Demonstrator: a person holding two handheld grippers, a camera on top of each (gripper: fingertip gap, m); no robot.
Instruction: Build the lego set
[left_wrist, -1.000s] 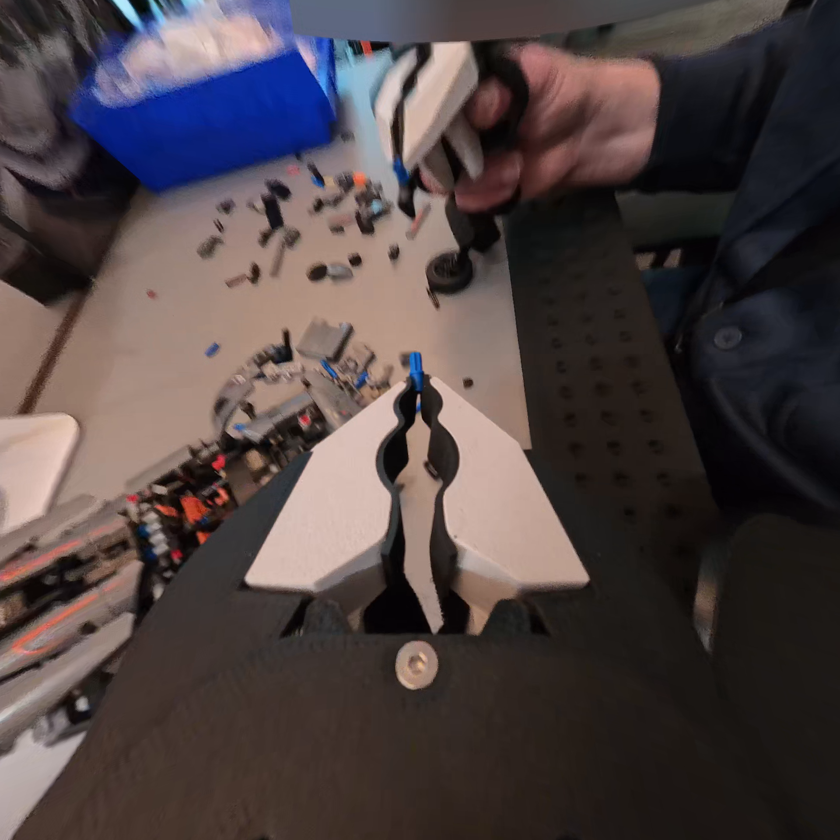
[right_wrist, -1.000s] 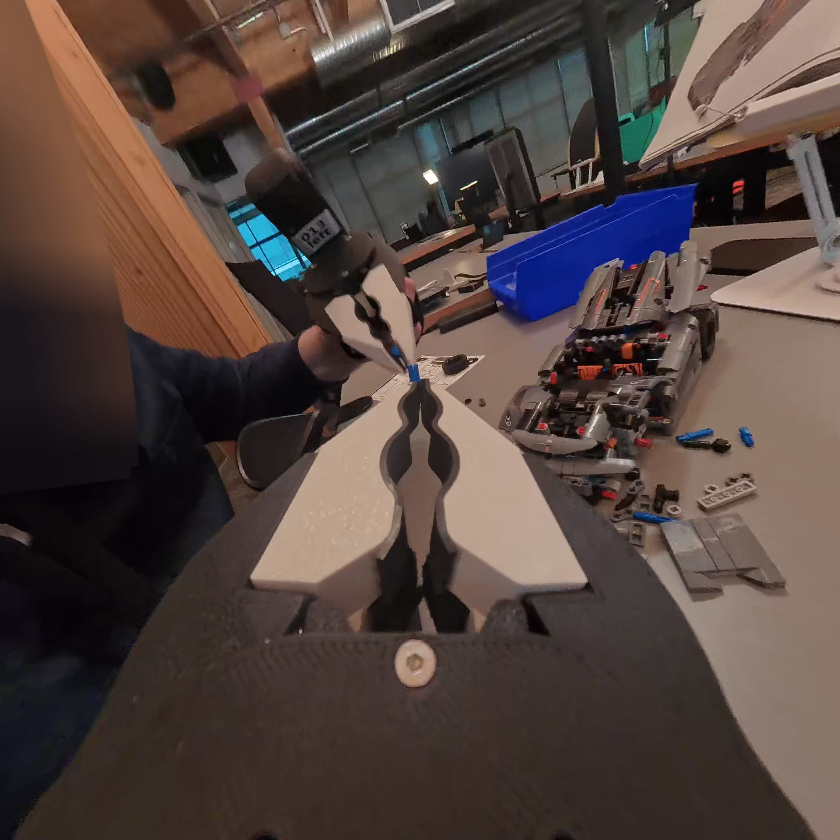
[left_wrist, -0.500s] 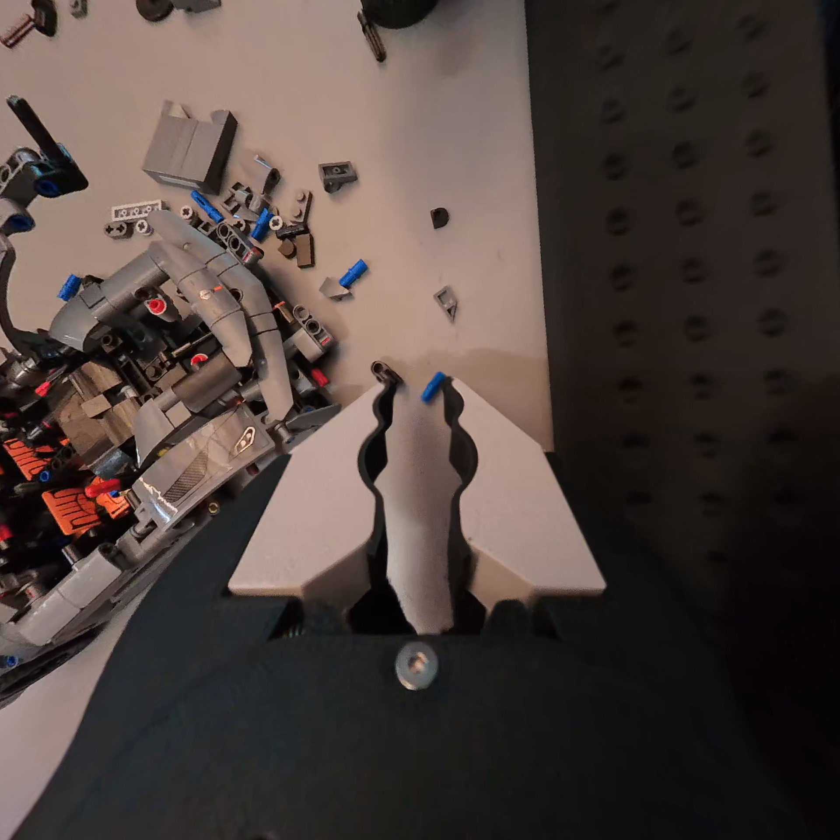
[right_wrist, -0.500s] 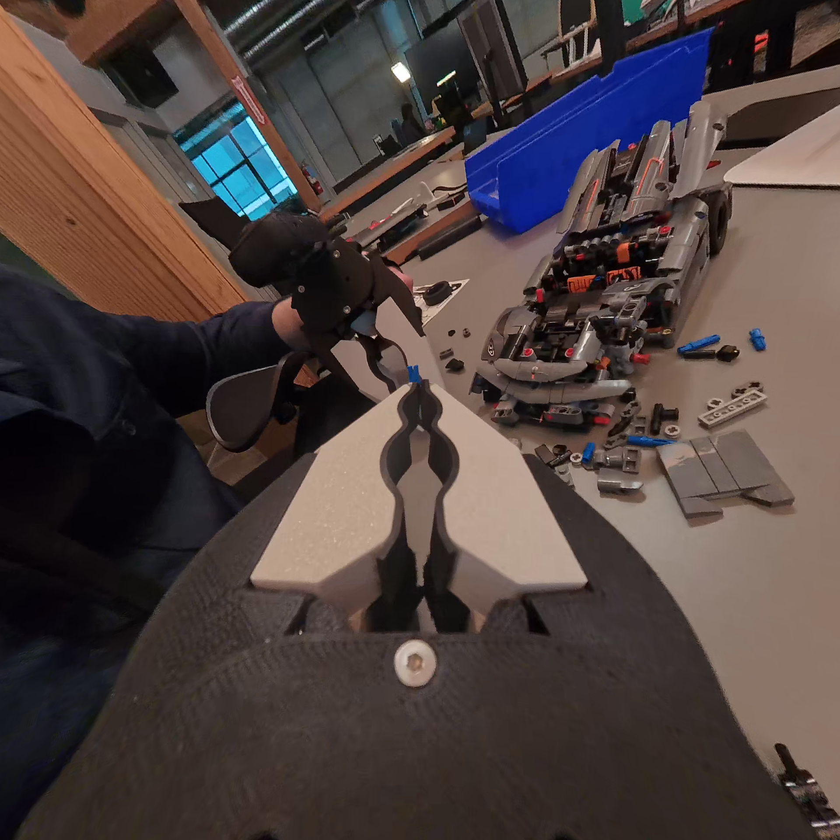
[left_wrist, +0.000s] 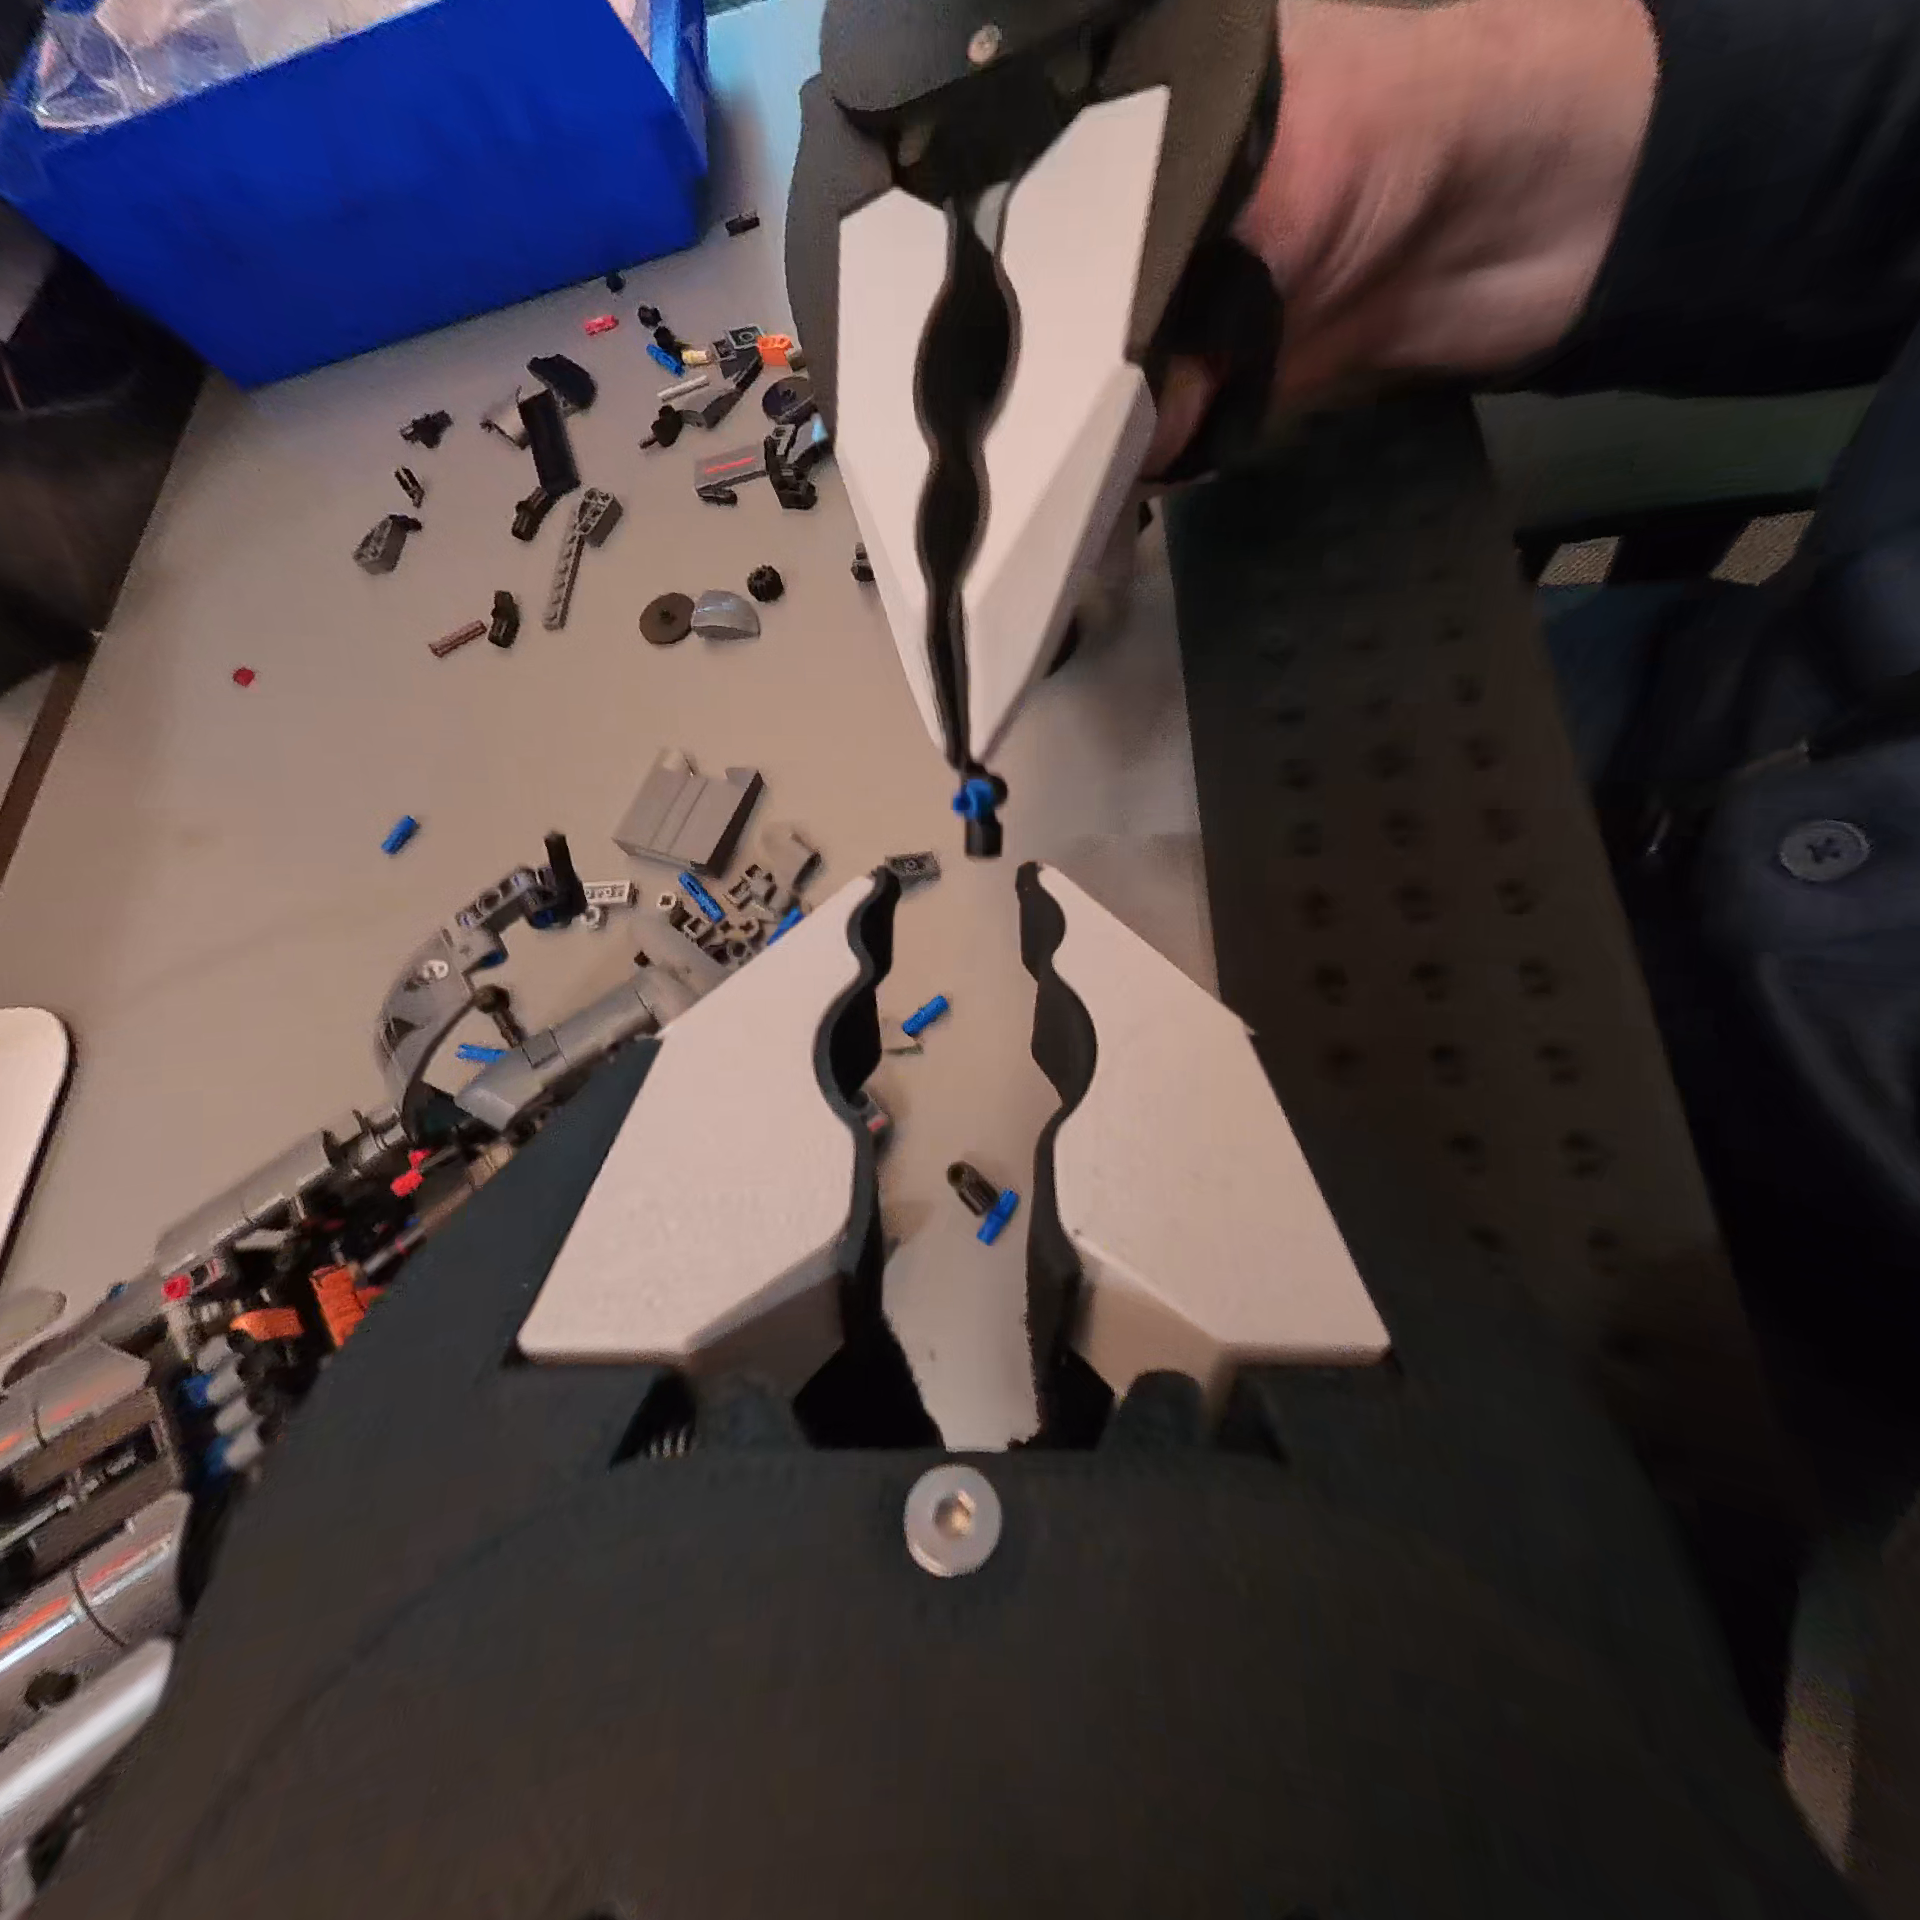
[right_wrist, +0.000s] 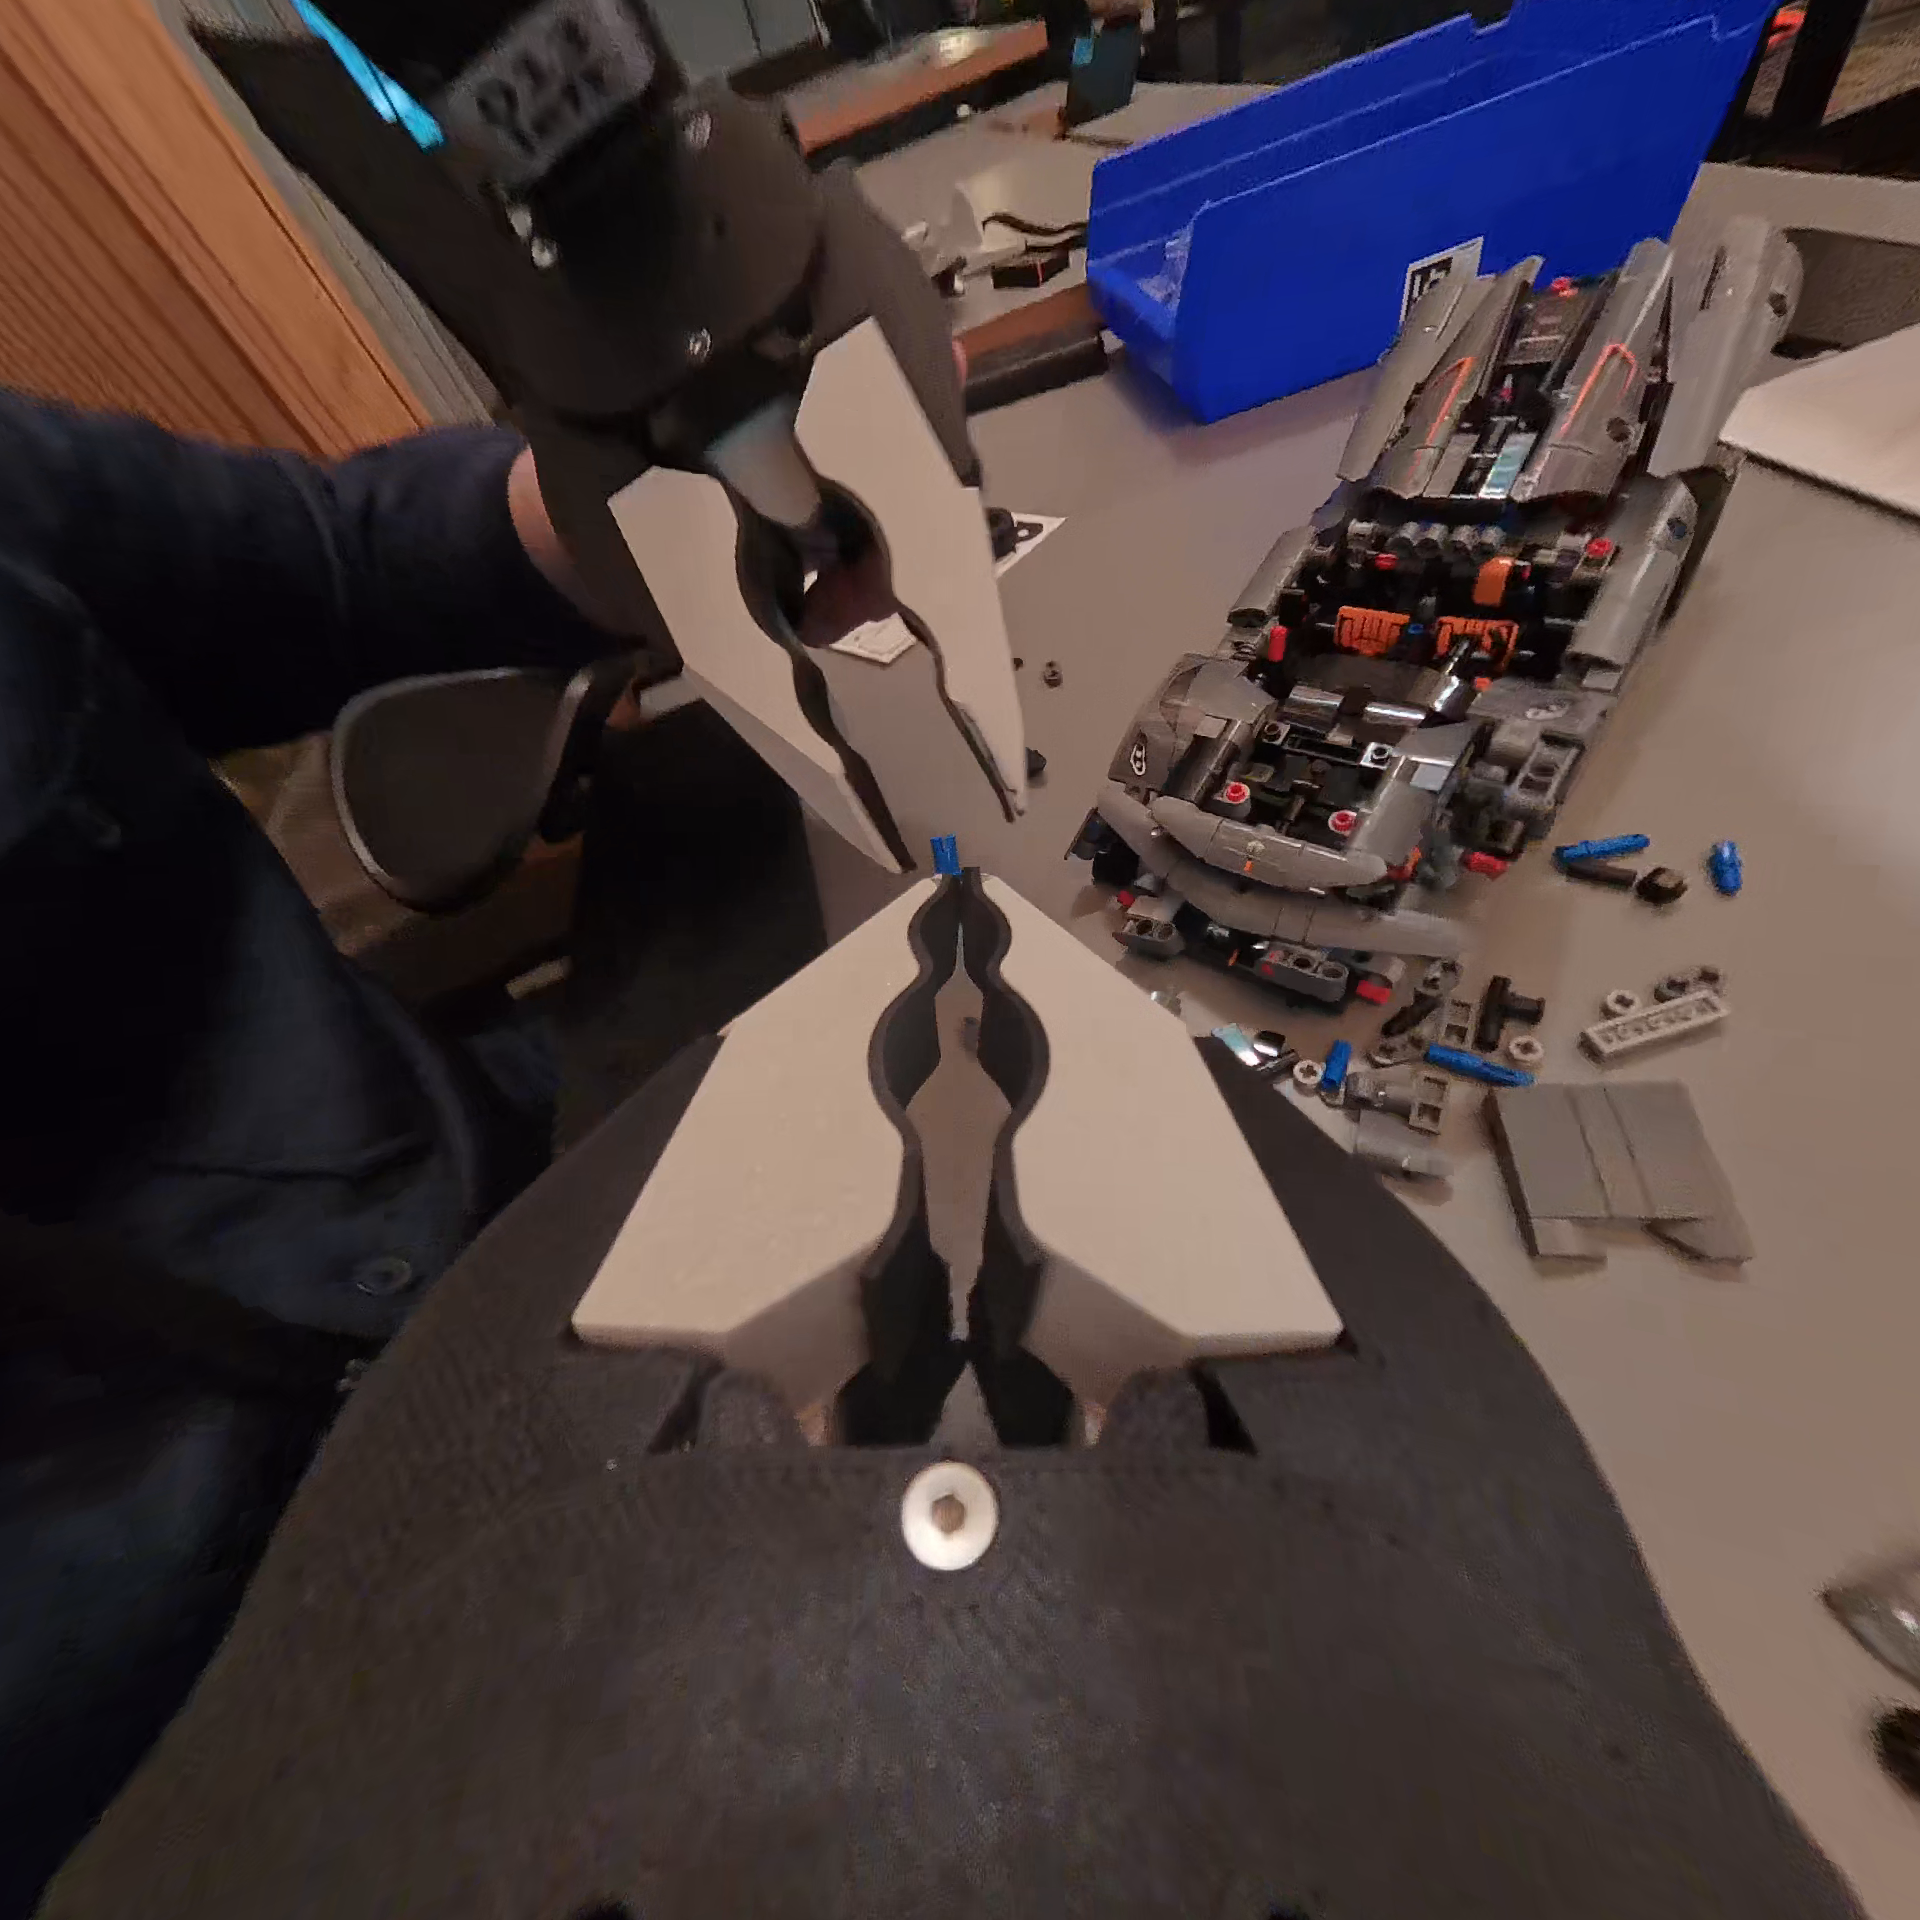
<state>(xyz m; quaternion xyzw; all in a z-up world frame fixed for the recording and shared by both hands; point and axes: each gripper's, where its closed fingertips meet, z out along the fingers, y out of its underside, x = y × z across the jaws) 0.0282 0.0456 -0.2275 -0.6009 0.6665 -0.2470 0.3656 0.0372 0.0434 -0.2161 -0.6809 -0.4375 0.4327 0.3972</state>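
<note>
My left gripper (left_wrist: 954, 883) stands wide apart and holds nothing; through its gap I see a loose blue pin (left_wrist: 997, 1217) and a black pin (left_wrist: 966, 1182) lying on the grey table (left_wrist: 208, 883). Just past its tips hangs my right gripper (left_wrist: 968, 756), pinched tight on a small blue-and-black connector (left_wrist: 978, 808), which floats clear above the tabletop, near my left fingertips but not touching them. From the right wrist view the same connector (right_wrist: 945, 854) pokes out between my closed tips, with the left gripper's open fingers (right_wrist: 883, 821) just beside it. To one side sits the grey lego car (right_wrist: 1455, 644), with loose pins and grey plates (right_wrist: 1610, 1164) scattered at its nose. Farther off more small parts (left_wrist: 582, 499) litter the table before the blue bin (left_wrist: 364, 208). A black perforated board (left_wrist: 1403, 935) borders the table on my side.
</note>
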